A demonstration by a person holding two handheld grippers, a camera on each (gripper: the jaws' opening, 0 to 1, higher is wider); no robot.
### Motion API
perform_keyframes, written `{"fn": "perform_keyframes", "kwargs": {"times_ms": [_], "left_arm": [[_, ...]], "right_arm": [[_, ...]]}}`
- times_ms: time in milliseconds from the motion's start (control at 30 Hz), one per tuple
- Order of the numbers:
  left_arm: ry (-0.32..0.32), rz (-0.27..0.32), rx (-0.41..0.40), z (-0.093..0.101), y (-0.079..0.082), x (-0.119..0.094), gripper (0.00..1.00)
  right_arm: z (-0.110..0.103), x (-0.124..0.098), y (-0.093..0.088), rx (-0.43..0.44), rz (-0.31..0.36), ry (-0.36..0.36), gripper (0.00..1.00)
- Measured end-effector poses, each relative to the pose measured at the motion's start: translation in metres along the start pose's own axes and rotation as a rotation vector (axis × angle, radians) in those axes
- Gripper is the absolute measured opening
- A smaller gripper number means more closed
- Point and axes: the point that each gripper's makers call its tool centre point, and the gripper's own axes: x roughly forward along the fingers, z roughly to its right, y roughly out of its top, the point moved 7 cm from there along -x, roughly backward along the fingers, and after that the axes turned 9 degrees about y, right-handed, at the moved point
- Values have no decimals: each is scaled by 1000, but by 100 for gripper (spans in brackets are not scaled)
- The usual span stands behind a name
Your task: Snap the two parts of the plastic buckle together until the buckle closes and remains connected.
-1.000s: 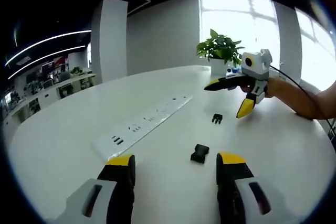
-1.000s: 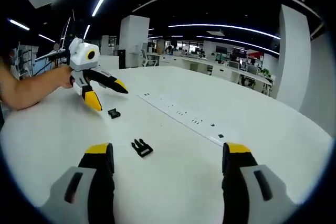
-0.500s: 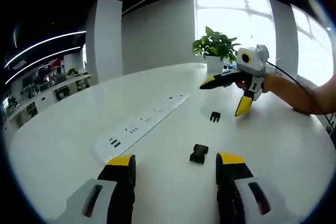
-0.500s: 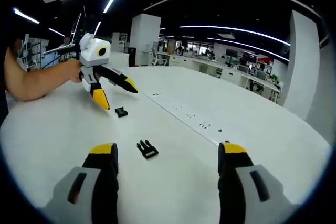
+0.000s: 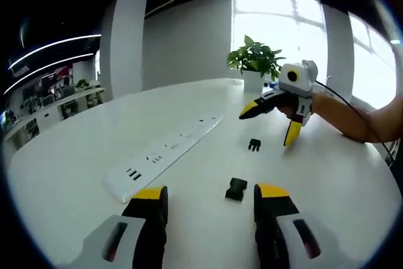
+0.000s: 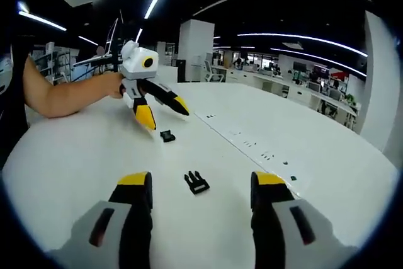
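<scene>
On the white surface point(image 5: 75, 155), a power strip point(image 5: 162, 153) is seen at left. The socket half of the buckle point(image 5: 236, 188) lies just ahead of the left gripper point(image 5: 204, 194), whose jaws are released and empty. The pronged half point(image 6: 197, 182) lies between the spread, empty jaws of the right gripper point(image 6: 200, 182). The approach step is judged in hand; each half must next be grasped. No containers are noted.

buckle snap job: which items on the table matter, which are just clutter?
Job items:
- socket half of the buckle, between the left gripper jaws
- pronged half, ahead of the right gripper

Clutter:
- white power strip
- potted plant
</scene>
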Motion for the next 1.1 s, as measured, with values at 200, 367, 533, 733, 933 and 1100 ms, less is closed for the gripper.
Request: {"fn": "perform_keyframes", "kwargs": {"times_ms": [200, 367, 533, 733, 933, 1100], "left_arm": [[-1, -6, 15, 1, 0, -1, 56], [-13, -12, 29, 2, -2, 0, 54], [-40, -16, 56, 4, -1, 4, 52], [-53, -17, 87, 6, 3, 6, 50], [-81, -20, 124, 9, 2, 7, 45], [-90, -20, 131, 9, 1, 8, 44]], "right_arm": [[-1, 1, -3, -6, -11, 7, 61], [-3, 1, -2, -15, -10, 22, 58], [-2, 3, 1, -22, -3, 45, 57], [0, 7, 4, -36, -9, 66, 53], [0, 10, 3, -40, -10, 104, 52], [5, 9, 2, -34, -6, 106, 47]]}}
